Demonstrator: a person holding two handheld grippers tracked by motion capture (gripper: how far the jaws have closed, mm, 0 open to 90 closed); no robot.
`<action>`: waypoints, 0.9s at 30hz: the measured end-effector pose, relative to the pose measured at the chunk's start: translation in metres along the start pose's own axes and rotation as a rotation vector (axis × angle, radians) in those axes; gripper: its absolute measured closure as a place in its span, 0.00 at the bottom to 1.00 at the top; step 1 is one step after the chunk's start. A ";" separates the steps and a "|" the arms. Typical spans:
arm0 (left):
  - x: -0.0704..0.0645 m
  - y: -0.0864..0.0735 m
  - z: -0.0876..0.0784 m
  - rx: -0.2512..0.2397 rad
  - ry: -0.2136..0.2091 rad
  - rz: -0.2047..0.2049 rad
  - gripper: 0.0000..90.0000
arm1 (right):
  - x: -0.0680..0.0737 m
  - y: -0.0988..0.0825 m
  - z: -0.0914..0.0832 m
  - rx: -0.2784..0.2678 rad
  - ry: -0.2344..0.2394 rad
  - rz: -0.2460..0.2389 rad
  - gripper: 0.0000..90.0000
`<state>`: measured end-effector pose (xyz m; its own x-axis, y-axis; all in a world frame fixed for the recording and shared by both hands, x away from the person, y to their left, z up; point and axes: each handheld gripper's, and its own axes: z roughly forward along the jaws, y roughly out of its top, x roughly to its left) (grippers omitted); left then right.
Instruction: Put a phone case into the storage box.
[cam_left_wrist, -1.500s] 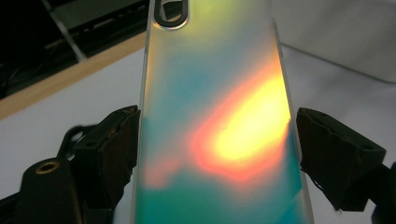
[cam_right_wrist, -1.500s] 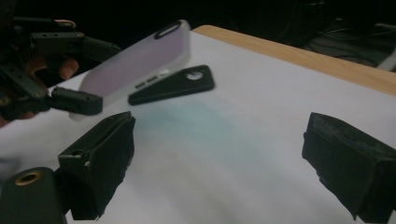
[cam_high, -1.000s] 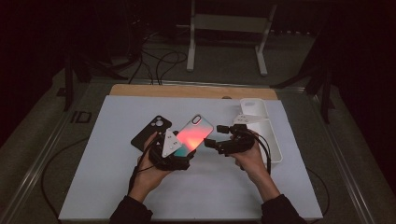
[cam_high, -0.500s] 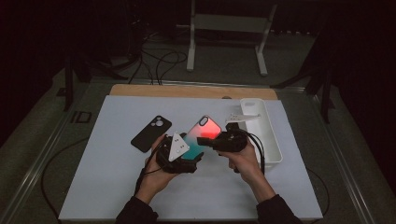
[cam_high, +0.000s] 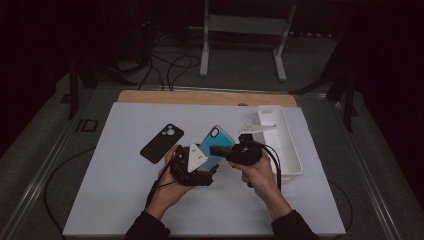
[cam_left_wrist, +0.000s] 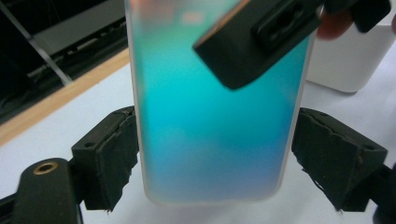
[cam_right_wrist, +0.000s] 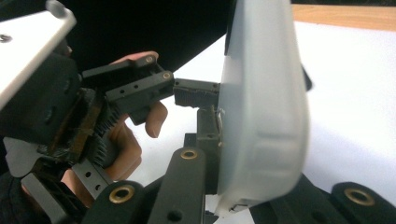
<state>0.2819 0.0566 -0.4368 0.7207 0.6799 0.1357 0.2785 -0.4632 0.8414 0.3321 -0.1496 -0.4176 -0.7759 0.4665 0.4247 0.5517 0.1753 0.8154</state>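
Your left gripper (cam_high: 212, 167) spans the teal phone case (cam_high: 216, 145) across its width: in the left gripper view the 2 pads (cam_left_wrist: 114, 154) sit against the case's long edges (cam_left_wrist: 215, 116), so the jaws stand wide and carry it clear of the white mat (cam_high: 120, 200). That sideways hold leaves the case's face and back free for the other tool.

Your right gripper (cam_high: 216, 150) has just been closing, and the right gripper view shows its jaws nipped together on the thin rim of the case (cam_right_wrist: 261, 107), with the left gripper's jaws (cam_right_wrist: 187, 95) meeting the same shell from the far side. So both tongs have the case at once, held up and tilted between your hands, near the middle of the mat. 2 holds at right angles look chosen to flex or steady a soft shell that 1 grip alone would let twist.

Just beside, to the left, the black phone (cam_high: 161, 143) lies flat, camera side up, untouched. To the right, the white tray (cam_high: 292, 150) sits along the mat's edge, near your right hand (cam_high: 260, 175).
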 end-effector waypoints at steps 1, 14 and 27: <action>0.002 0.000 -0.001 -0.001 -0.009 -0.009 0.16 | 0.000 0.001 -0.002 0.003 -0.009 -0.008 0.96; 0.022 -0.008 -0.011 -0.019 -0.111 -0.116 0.06 | -0.001 0.002 -0.011 0.018 -0.041 -0.072 0.96; 0.029 -0.016 -0.011 -0.010 -0.274 -0.151 0.14 | 0.011 0.003 -0.020 0.032 0.036 -0.190 0.96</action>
<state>0.2911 0.0901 -0.4407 0.8161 0.5617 -0.1358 0.3903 -0.3624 0.8464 0.3189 -0.1613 -0.4022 -0.8772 0.3912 0.2783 0.4031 0.2852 0.8696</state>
